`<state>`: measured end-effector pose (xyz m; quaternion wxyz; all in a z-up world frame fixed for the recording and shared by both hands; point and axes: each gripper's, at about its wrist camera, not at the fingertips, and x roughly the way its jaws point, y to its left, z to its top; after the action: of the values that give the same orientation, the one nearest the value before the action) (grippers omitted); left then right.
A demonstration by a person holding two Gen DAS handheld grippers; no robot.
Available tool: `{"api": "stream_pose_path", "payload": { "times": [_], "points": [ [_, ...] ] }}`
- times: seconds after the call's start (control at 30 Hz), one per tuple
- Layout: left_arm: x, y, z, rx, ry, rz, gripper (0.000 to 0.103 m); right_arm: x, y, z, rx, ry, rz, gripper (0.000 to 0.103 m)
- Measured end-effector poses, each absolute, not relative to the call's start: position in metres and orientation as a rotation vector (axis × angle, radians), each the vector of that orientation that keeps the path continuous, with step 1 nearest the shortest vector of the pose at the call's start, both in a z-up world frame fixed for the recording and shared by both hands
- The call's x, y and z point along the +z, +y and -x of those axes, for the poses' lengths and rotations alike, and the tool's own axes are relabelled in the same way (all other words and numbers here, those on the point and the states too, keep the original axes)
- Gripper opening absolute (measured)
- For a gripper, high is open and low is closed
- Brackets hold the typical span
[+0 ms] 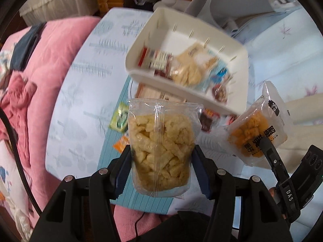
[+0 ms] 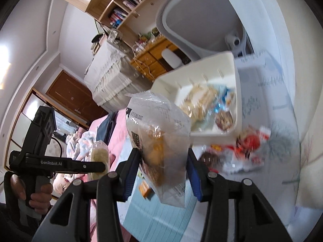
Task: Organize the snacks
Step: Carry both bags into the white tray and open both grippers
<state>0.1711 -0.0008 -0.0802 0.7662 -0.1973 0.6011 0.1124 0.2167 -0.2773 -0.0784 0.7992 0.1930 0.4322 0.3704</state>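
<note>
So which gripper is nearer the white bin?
Right, probably. The right gripper holds its bag just short of the white bin; the left gripper sits further back.

Right tool (image 2: 162, 169) clamps clear snack bag (image 2: 161, 141); white bin (image 2: 237, 92) beyond holds blurred packets.

The bin (image 1: 187, 80) sat on the bedsheet (image 1: 84, 76), beyond both grippers, with several snack packets (image 1: 185, 68) lying inside it. A mat (image 1: 121, 181) lay on the sheet nearer the person, and a few loose packets (image 1: 119, 119) rested on it between the bin and the grippers. More loose packets (image 2: 248, 147) lay on the sheet just right of the bin's near corner. A quilt (image 1: 50, 64) was bunched along the left side of the sheet. Behind the bin stood a chair (image 1: 238, 2), and farther back a desk (image 2: 153, 58) under shelves (image 2: 125, 10).
</note>
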Motion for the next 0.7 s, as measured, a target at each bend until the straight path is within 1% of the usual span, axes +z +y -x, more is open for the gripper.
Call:
{"api": "stream_pose_path", "payload": {
  "times": [0.27,0.43,0.7],
  "points": [
    [-0.064,0.019,-0.211,0.178,1.241,0.402,0.057,-0.060,-0.267,-0.230,0.696,0.839,-0.414,0.043],
    [-0.066,0.032,-0.243,0.120,1.233,0.390,0.057,-0.061,-0.257,-0.242,0.606,0.828,-0.418,0.040],
    [-0.074,0.040,-0.286,0.031,1.203,0.357,0.057,-0.067,-0.242,-0.258,0.499,0.825,-0.441,0.040]
  ]
}}
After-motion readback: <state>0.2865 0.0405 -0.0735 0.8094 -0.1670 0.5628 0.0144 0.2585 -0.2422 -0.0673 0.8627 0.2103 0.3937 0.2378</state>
